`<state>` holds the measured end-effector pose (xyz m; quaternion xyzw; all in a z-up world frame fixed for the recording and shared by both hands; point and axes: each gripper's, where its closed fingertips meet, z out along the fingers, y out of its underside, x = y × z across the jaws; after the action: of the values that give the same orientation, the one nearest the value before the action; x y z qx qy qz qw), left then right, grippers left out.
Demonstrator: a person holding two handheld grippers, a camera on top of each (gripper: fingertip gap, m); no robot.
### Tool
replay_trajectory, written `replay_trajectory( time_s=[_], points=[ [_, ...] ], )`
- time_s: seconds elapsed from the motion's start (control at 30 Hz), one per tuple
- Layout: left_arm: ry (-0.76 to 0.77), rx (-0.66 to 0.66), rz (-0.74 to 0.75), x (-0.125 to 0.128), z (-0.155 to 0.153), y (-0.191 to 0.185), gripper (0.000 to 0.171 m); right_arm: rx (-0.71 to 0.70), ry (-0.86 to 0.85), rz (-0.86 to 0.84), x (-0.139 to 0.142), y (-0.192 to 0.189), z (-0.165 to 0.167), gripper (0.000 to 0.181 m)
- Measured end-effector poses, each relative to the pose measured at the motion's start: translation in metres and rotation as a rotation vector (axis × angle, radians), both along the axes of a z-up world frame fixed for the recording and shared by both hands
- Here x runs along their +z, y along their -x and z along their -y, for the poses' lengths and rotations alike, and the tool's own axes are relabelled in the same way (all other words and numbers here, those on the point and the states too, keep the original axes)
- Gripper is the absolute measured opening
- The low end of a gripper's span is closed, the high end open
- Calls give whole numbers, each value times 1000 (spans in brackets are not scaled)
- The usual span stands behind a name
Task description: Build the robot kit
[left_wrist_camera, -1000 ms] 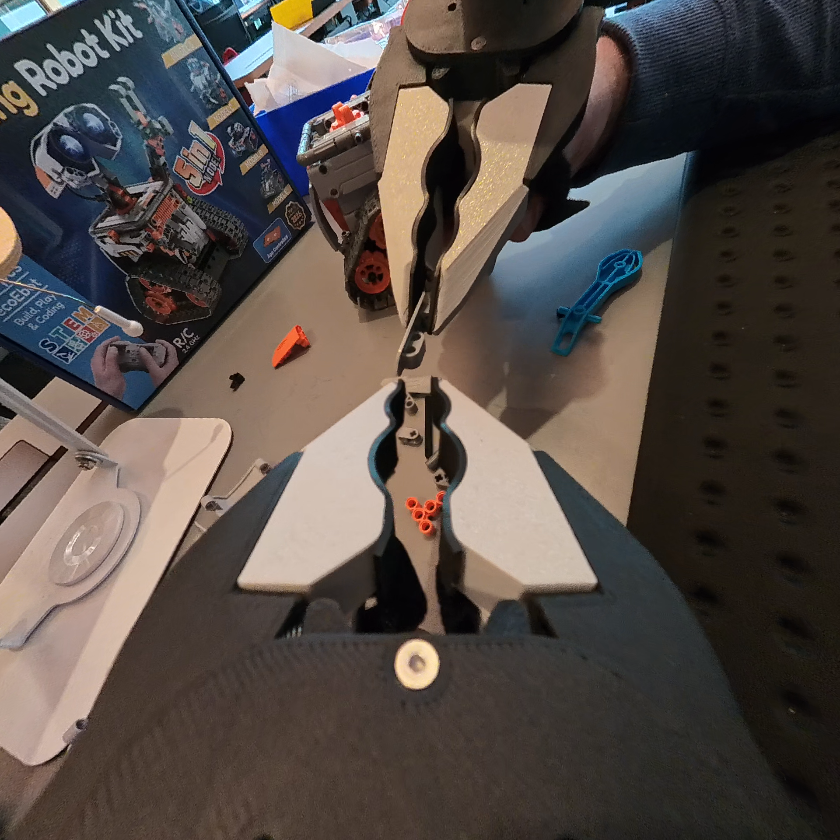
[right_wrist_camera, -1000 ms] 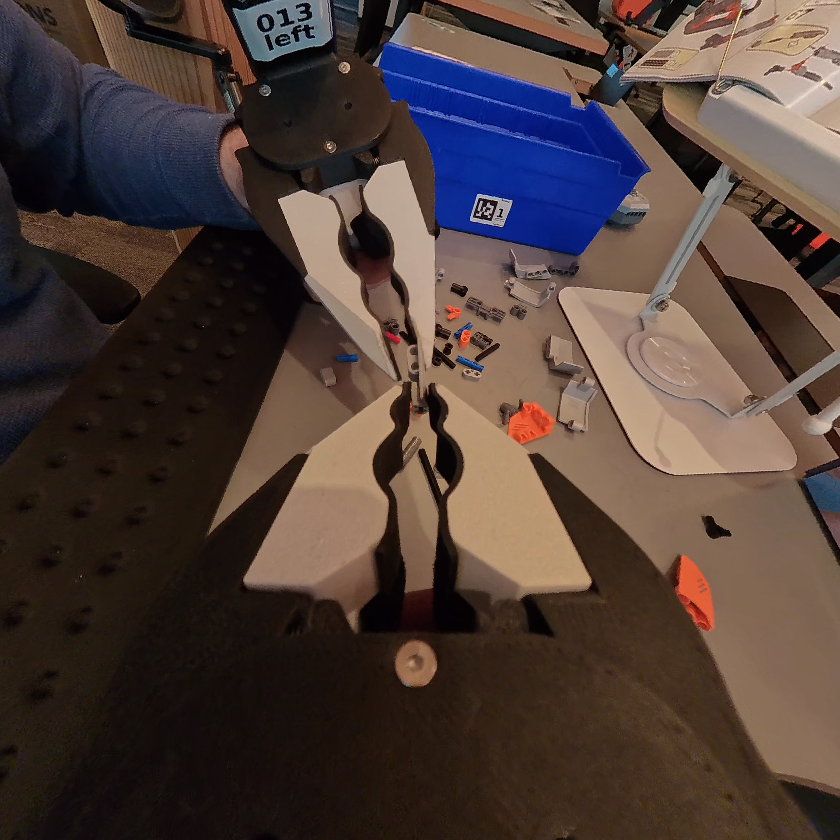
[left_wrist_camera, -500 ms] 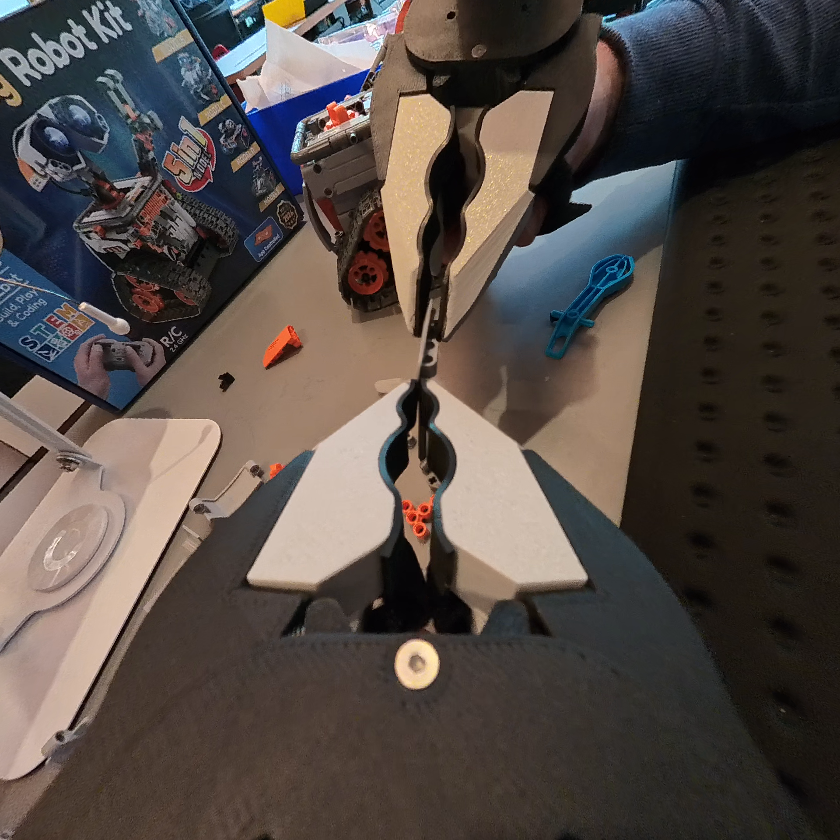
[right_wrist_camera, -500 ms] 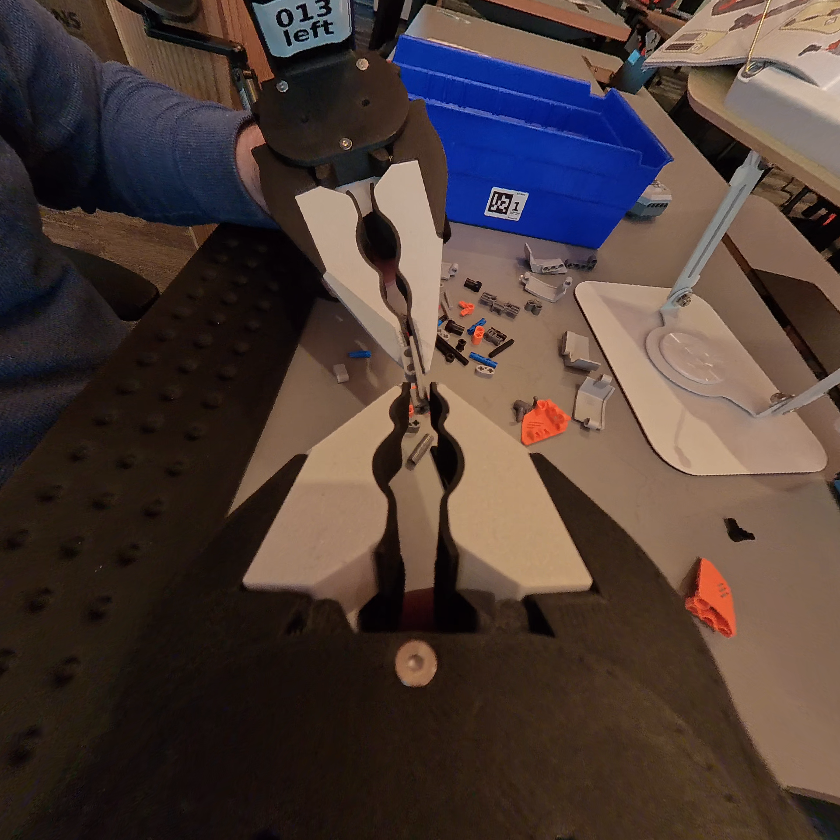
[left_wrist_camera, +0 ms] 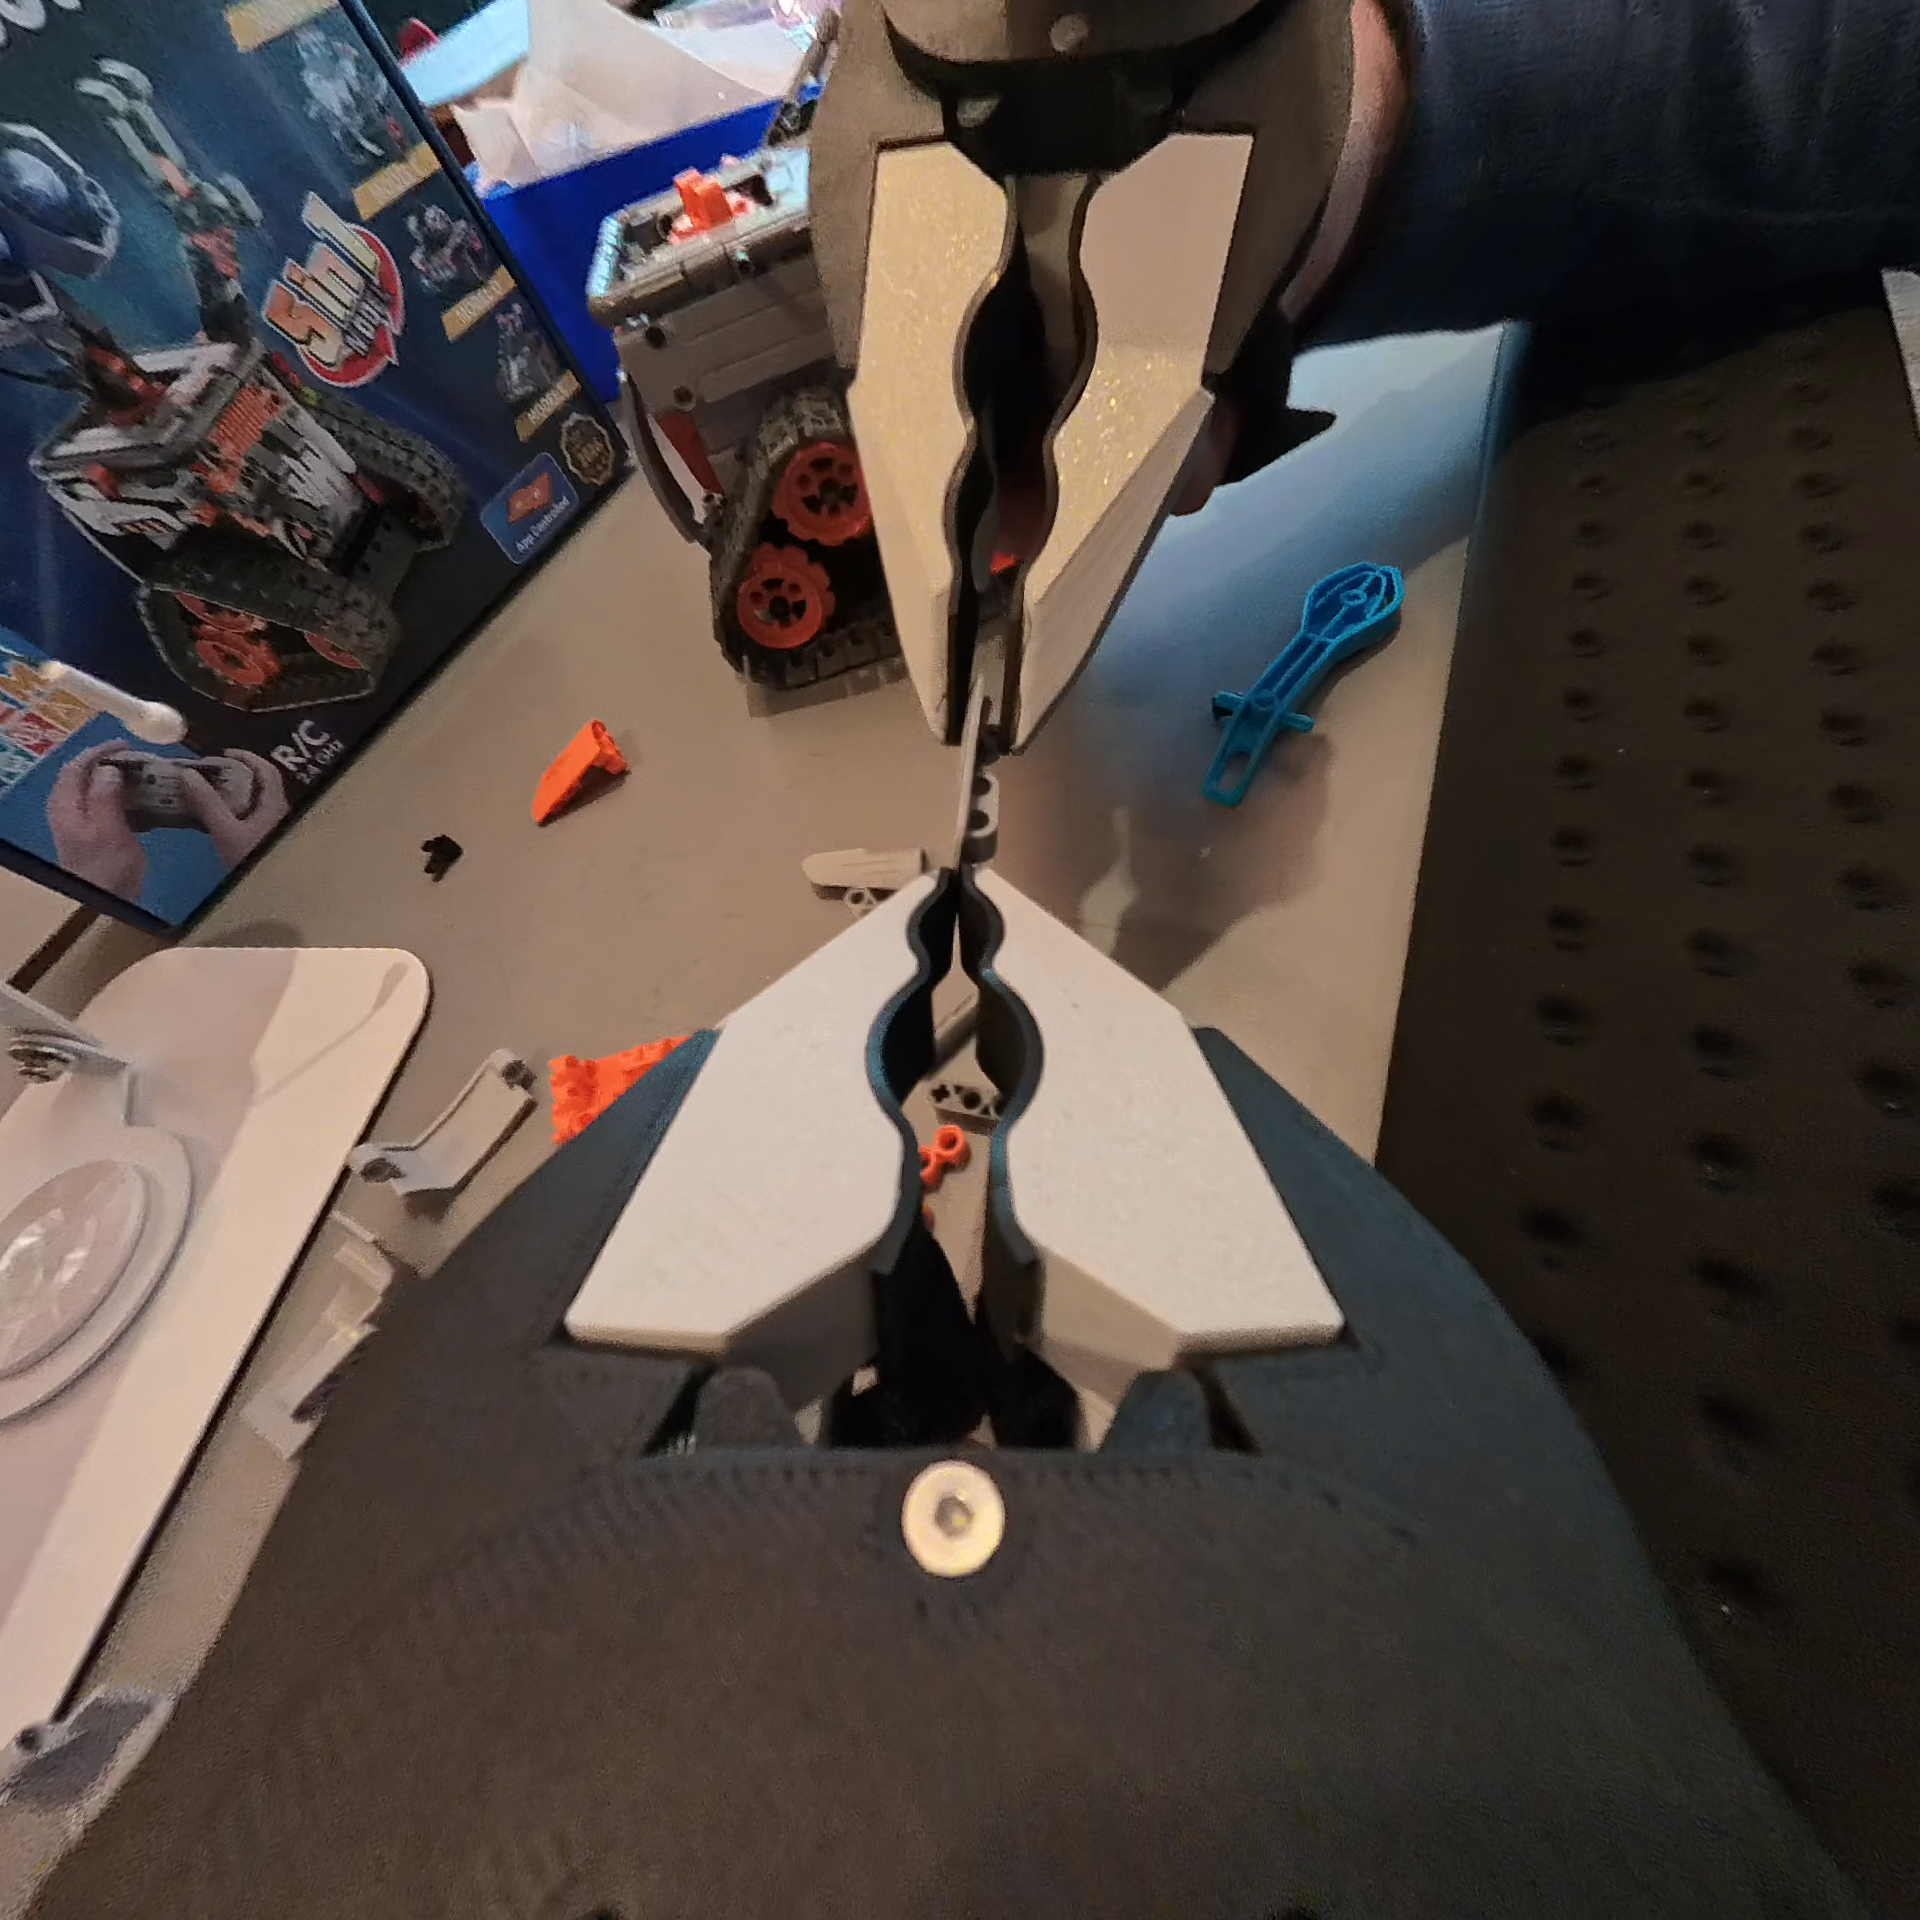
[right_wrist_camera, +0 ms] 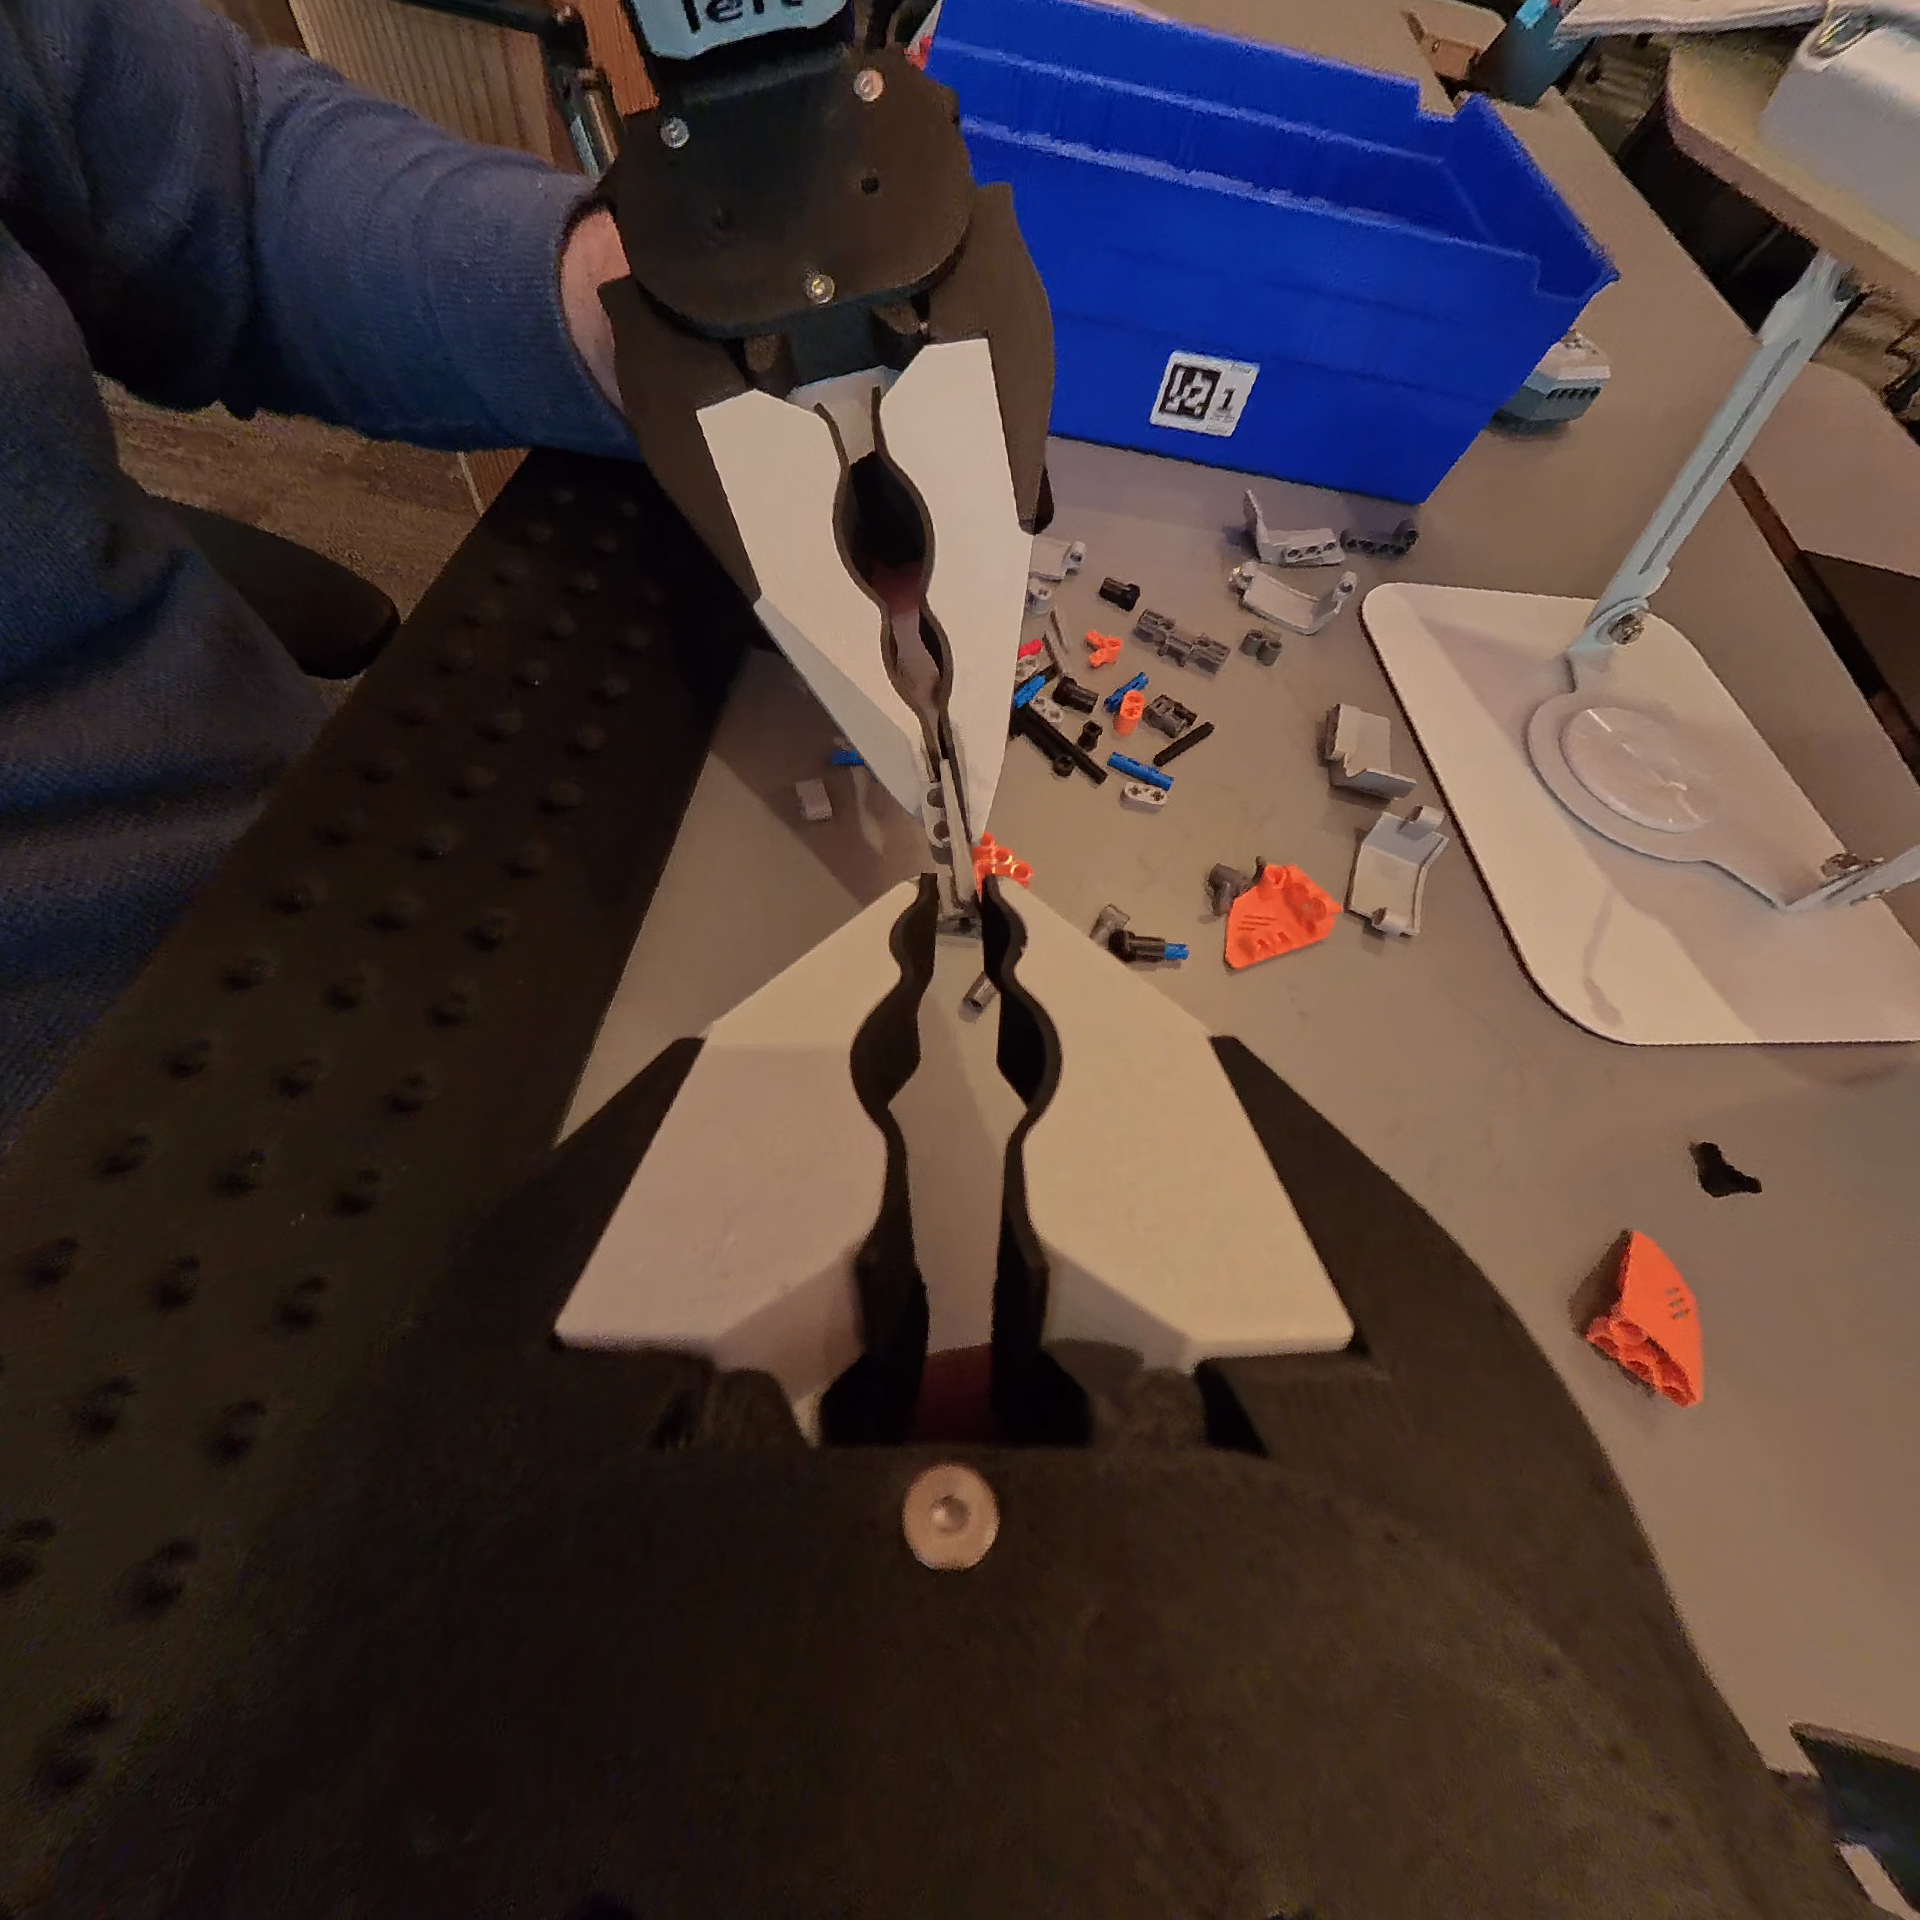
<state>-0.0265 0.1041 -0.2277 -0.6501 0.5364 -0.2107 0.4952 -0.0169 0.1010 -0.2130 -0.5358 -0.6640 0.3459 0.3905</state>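
My two grippers meet tip to tip above the grey table (left_wrist_camera: pixel 644 883). Between them is a small grey beam with holes (left_wrist_camera: pixel 978 805). My left gripper (left_wrist_camera: pixel 961 888) is shut on the beam's near end. My right gripper (left_wrist_camera: pixel 977 727) comes in from the top of the left wrist view and is shut on the far end. In the right wrist view my right gripper (right_wrist_camera: pixel 954 896) grips the beam (right_wrist_camera: pixel 940 831), and the left gripper (right_wrist_camera: pixel 951 816) hangs down from above in a blue-sleeved hand. A small orange connector (right_wrist_camera: pixel 1000 860) lies on the table just behind the tips.
A tracked robot model (left_wrist_camera: pixel 748 416) and a kit box (left_wrist_camera: pixel 208 468) stand behind. There is a blue tool (left_wrist_camera: pixel 1299 675), an orange wedge (left_wrist_camera: pixel 577 769), a blue bin (right_wrist_camera: pixel 1247 239), loose parts (right_wrist_camera: pixel 1132 707), a white stand base (right_wrist_camera: pixel 1662 810), orange pieces (right_wrist_camera: pixel 1273 914) and a black perforated mat (left_wrist_camera: pixel 1714 935). My left and right fingertips are right by each other. Both grippers' tips are roughly 20 cm from the tracked robot model (left_wrist_camera: pixel 748 416).
My left gripper has closed from slightly open onto the beam's near end. Both grippers have drifted slightly, still tip to tip.
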Motion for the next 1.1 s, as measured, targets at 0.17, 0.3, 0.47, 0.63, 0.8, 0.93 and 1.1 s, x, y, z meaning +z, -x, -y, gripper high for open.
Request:
replay_trajectory(
  time_s=[0.17, 0.3, 0.47, 0.63, 0.8, 0.93, 1.1],
  points=[
    [21, -31, -120, -22, 5, 1, 4, 19, 18, 104, -17, -5, 4, 4],
    [33, -59, -150, -28, 11, 0, 7, 38, 95, 225, -39, -11, 7, 4],
    [42, -71, -204, -39, 13, 2, 8, 41, 136, 332, -53, -10, 13, 4],
    [49, -81, -229, -43, 15, 3, 9, 50, 156, 402, -67, -9, 18, 4],
    [63, -88, -270, -51, 17, 7, 10, 58, 153, 439, -76, -6, 20, 5],
    [60, -80, -294, -53, 17, 11, 11, 52, 143, 449, -79, -5, 21, 5],
    [69, -86, -305, -55, 18, 13, 12, 38, 135, 446, -75, -9, 18, 13]
  ],
)
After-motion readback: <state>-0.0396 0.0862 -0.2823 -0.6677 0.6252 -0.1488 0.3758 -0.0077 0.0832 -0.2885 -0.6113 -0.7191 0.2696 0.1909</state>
